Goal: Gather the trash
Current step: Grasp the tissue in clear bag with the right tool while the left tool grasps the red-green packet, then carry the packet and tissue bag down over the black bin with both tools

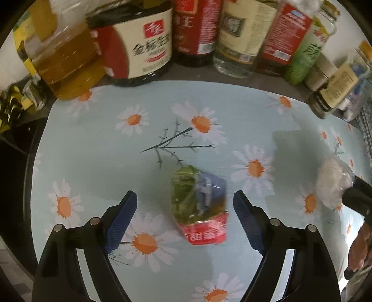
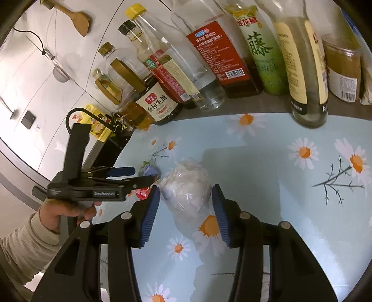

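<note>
Fingers of the left gripper (image 1: 184, 218) stand well apart, one on each side of a crumpled snack wrapper (image 1: 200, 209), and neither blue pad touches it. On the right gripper (image 2: 185, 215) the fingers stand closer together, flanking a clear plastic bag (image 2: 186, 192) stuffed with something white; the pads lie right against its sides, but whether they press on it cannot be told.

Beneath everything lies the surface (image 1: 97, 148), covered with a pale blue cloth printed with white and orange daisies and thin dark twigs. Along its far edge stands a row of bottles (image 1: 202, 30), tightly packed: a large jug of golden oil (image 1: 62, 60) at the left end, a dark soy sauce bottle (image 1: 139, 46) beside it, then red-labelled, clear and green-labelled ones. In the right wrist view, white wall tiles rise behind them, with a wooden spatula (image 2: 74, 17) hanging there.

The wrapper rests on the cloth near the middle, green and blue at its upper part, red with white characters at its near end. The bag lies well to the right of it, at the edge of the left wrist view. From the right wrist camera, a hand (image 2: 65, 209) in a light sleeve holds the left gripper's handle, pointed down over the wrapper.
</note>
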{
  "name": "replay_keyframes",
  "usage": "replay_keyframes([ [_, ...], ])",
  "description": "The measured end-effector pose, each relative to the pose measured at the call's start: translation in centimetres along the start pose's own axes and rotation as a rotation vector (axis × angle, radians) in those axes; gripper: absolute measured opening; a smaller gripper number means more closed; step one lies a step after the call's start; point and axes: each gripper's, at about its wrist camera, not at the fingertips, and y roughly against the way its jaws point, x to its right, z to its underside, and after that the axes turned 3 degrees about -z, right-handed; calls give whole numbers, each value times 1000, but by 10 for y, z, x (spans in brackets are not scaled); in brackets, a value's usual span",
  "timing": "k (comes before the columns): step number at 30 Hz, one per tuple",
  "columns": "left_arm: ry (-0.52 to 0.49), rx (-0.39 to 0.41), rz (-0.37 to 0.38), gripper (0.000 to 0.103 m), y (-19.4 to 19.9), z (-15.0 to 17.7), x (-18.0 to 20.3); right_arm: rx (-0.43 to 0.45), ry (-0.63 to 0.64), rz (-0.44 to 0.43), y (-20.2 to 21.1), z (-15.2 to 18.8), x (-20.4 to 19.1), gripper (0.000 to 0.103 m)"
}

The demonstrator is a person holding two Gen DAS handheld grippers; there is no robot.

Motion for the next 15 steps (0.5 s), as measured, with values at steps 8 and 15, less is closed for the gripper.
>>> replay_keyframes([
  [8,-43,33,16,47,1,-2,8,-7,-22,6,0,2,8,47],
  [15,-37,72,52,47,16,4,8,-4,-17,-3,3,4,1,47],
])
